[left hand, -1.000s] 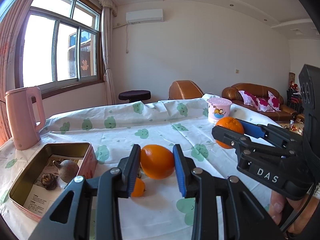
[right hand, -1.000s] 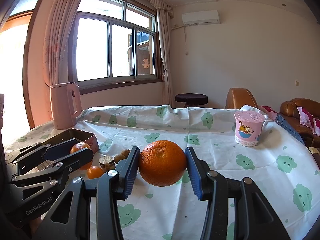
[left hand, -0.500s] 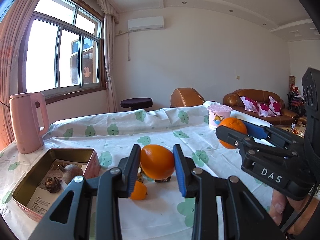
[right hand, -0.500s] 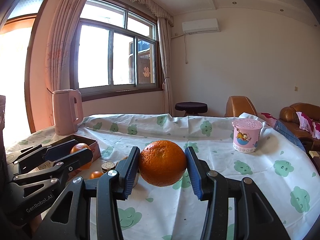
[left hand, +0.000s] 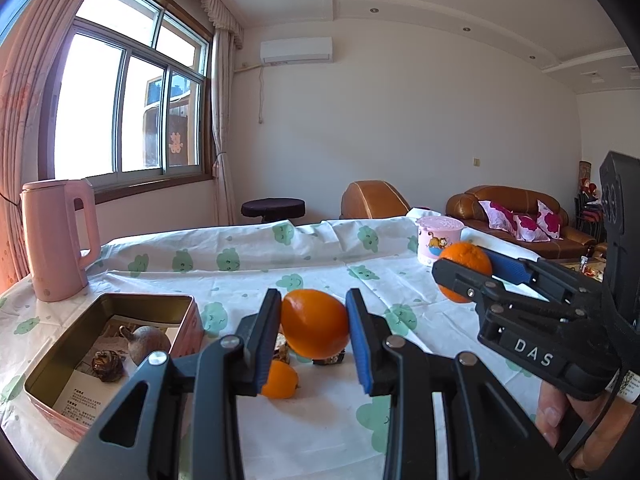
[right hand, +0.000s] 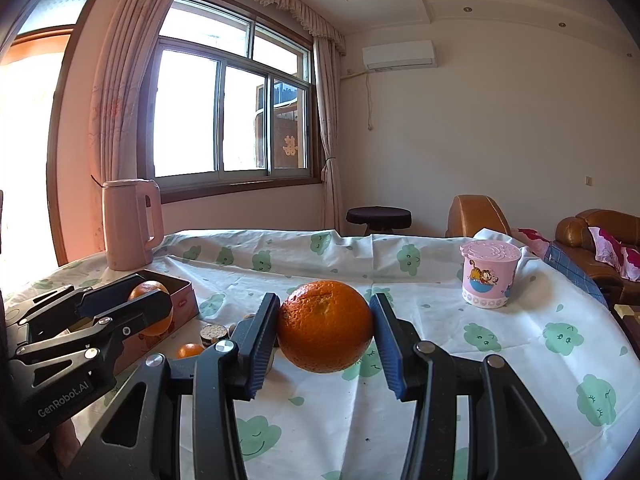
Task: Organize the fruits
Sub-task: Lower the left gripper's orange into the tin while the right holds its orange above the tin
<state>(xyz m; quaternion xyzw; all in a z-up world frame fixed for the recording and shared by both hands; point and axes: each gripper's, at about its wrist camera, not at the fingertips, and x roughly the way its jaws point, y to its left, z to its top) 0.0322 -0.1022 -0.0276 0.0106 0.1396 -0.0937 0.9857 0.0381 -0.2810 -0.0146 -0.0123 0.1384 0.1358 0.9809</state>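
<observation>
**Two oranges held up beside the tin**

While both grippers hang above the table [left hand: 248,272], each is clamped on a fruit. The left gripper [left hand: 314,330] squeezes a smooth orange [left hand: 314,328] between its blue pads, just right of the tin [left hand: 176,312] and clear of the cloth. The right gripper [right hand: 325,330] pinches a rough-skinned orange [right hand: 325,326] the same way, farther right of the tin and also off the table. Inside the tin lie a brown round fruit [left hand: 146,342] and a dark knobbly one [left hand: 106,364] on a printed sheet. A small orange [left hand: 280,380] rests on the cloth just right of the tin, with some brown bits [left hand: 282,352] beside it. A pink jug [left hand: 56,240] stands behind the tin; a pink cup [right hand: 489,274] stands well to the tin's right.
</observation>
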